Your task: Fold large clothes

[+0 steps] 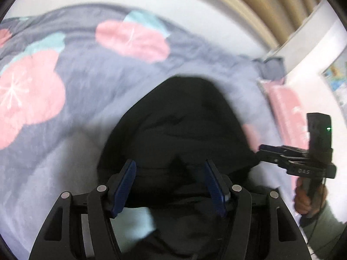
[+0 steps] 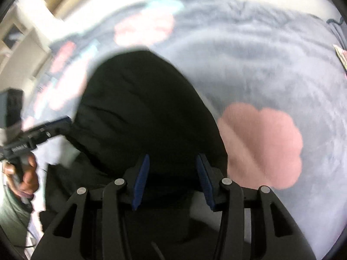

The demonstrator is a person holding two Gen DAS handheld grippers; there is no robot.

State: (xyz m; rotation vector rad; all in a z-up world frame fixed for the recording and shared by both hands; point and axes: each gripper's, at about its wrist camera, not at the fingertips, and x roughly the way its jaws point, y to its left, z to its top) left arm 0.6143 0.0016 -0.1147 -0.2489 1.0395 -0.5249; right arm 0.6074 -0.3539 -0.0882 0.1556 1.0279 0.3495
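Note:
A bulky black garment (image 1: 180,112) (image 2: 141,99) lies bunched on a grey bedspread with pink flowers (image 1: 86,75) (image 2: 260,65). In the left wrist view my left gripper (image 1: 170,164) hovers over the garment's near edge. Its blue pads (image 1: 125,184) stand apart, with black cloth loosely between them and a pale patch showing below. In the right wrist view, black cloth fills the gap between the pads of my right gripper (image 2: 173,158), which is shut on a thick fold. Each gripper shows from the side in the other's view, the right (image 1: 262,147) and the left (image 2: 65,121), at the garment's flanks. Both views are blurred.
A pink pillow (image 1: 286,104) lies at the bed's right end, against a white wall. Beige curtains (image 1: 249,4) hang behind the bed. A hand (image 1: 308,197) (image 2: 23,173) grips each handle. White shelving (image 2: 19,34) stands to the left.

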